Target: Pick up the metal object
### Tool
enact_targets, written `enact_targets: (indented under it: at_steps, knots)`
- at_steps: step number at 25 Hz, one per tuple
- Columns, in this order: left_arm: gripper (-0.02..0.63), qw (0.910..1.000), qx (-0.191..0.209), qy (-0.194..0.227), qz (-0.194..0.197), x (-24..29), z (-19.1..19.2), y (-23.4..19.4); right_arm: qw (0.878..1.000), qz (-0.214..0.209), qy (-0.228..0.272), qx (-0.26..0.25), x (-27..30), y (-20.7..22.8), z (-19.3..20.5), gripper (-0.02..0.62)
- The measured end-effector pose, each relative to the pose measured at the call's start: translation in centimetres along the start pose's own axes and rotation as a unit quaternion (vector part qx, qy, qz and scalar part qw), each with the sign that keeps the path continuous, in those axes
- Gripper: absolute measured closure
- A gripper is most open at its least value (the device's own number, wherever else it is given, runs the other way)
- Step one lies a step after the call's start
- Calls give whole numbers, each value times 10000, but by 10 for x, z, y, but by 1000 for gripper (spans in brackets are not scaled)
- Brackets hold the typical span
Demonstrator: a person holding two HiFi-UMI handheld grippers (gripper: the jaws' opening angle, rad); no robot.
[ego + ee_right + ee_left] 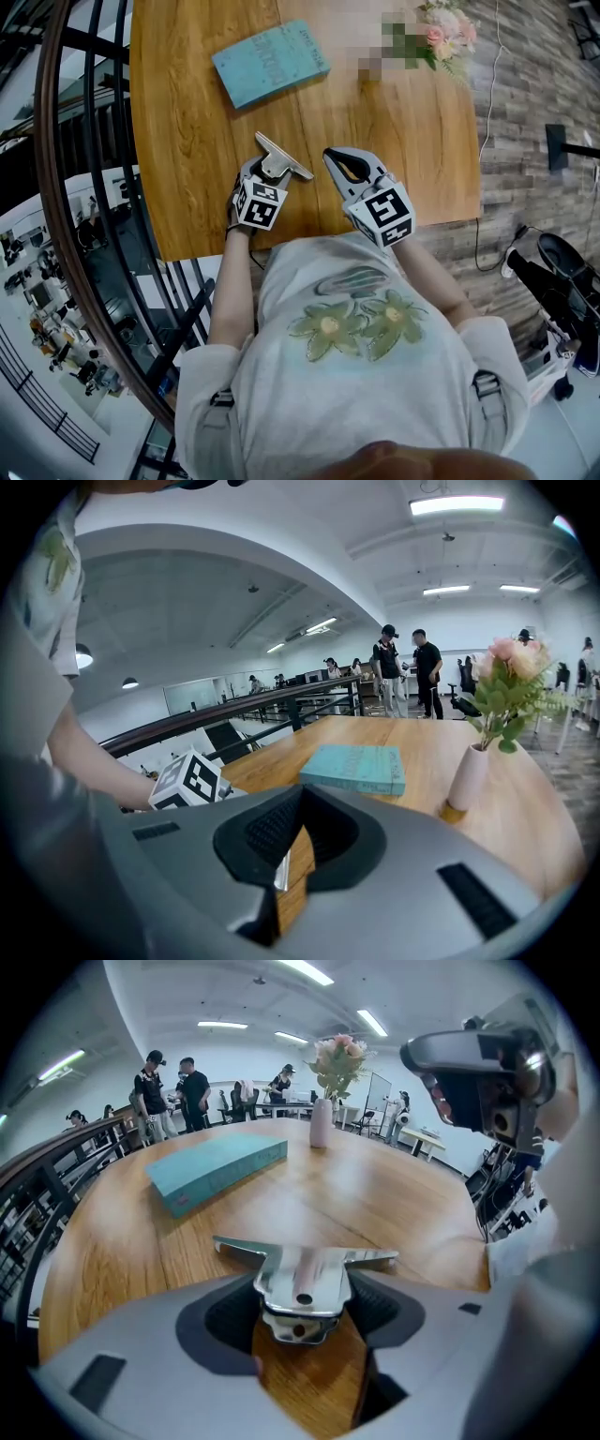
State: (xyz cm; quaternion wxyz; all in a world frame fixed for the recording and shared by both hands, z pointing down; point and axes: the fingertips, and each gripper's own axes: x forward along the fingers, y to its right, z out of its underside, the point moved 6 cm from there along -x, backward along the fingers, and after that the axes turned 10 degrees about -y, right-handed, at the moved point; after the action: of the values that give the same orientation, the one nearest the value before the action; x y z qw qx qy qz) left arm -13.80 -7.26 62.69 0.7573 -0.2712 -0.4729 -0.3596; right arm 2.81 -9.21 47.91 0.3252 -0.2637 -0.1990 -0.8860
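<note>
A shiny T-shaped metal object (281,161) is near the front edge of the wooden table (187,141). My left gripper (265,174) reaches it from the near side. In the left gripper view the object's stem (302,1279) fills the gap of the left gripper (302,1312), with both black pads against its sides and its crossbar pointing away. Whether it rests on the wood or is just off it I cannot tell. My right gripper (349,165) hovers just to the right, shut and with nothing in it (291,850).
A teal book (270,63) lies farther back on the table. A pale vase of pink flowers (469,778) stands at the far right. A curved dark railing (56,187) runs along the table's left side. People stand far off in the room.
</note>
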Motion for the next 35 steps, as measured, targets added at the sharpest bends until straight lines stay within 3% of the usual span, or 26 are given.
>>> enact_targets:
  at_steps: [4, 10, 25, 35]
  knots:
    - [308, 9987, -446, 243, 90, -6, 1, -8, 10000, 18, 35, -6, -1, 0, -1, 589]
    - [308, 9972, -634, 391, -61, -18, 2, -13, 10000, 46, 69, -21, -4, -1, -3, 589]
    - [308, 9931, -460, 839, -674, -55, -20, -16, 9998, 96, 133, -142, -10, -5, -7, 589]
    - [308, 9871, -626, 1238, -794, -81, -31, -20, 9995, 113, 244, -191, -12, -5, -14, 589]
